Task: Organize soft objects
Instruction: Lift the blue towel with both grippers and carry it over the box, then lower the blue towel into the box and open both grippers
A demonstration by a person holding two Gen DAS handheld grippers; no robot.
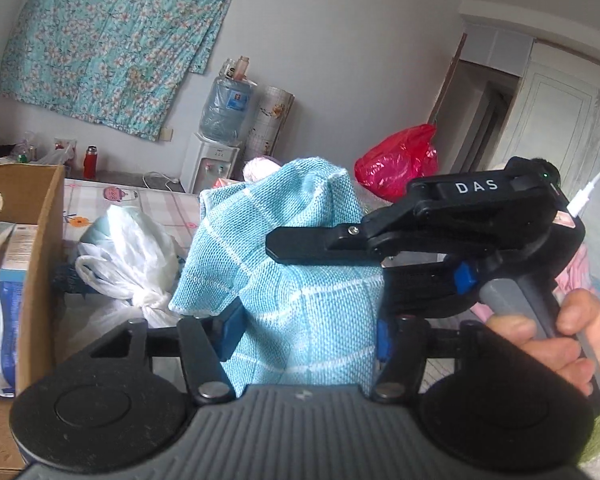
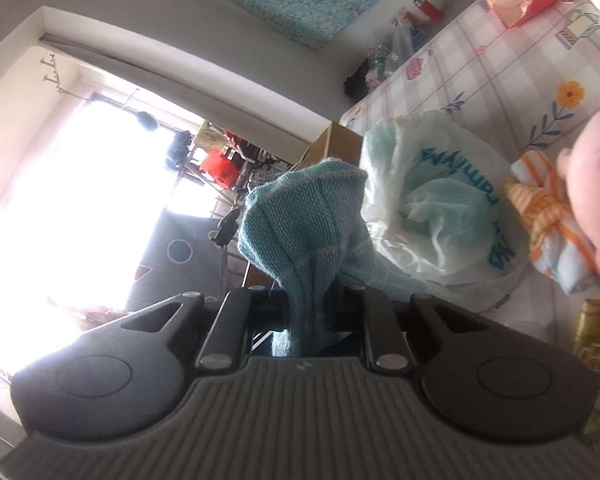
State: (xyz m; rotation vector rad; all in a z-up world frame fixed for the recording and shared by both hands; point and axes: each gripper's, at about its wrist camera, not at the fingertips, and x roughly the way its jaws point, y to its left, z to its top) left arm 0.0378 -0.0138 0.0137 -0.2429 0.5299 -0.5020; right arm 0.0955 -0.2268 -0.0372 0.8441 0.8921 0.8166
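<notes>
A light-blue checked cloth (image 1: 300, 208) hangs bunched in the air in front of me. In the left wrist view it fills the gap between the blue pads (image 1: 232, 332) of my left gripper (image 1: 306, 332), whose jaws stand apart, so it reads as open around the cloth. My right gripper (image 1: 276, 246), black and held by a hand (image 1: 560, 344), reaches in from the right and pinches the cloth's upper part. In the right wrist view the same cloth (image 2: 300, 216) rises out of the narrow gap of the right gripper (image 2: 312, 304), which is shut on it.
A cardboard box (image 1: 40, 240) with packets stands at the left. A tied white plastic bag (image 1: 132, 256) lies on the table's checked floral cover (image 2: 520, 80). Beside it are an orange-striped cloth (image 2: 548, 216) and a pink plush (image 2: 596, 184). A red bag (image 1: 396, 164) sits behind.
</notes>
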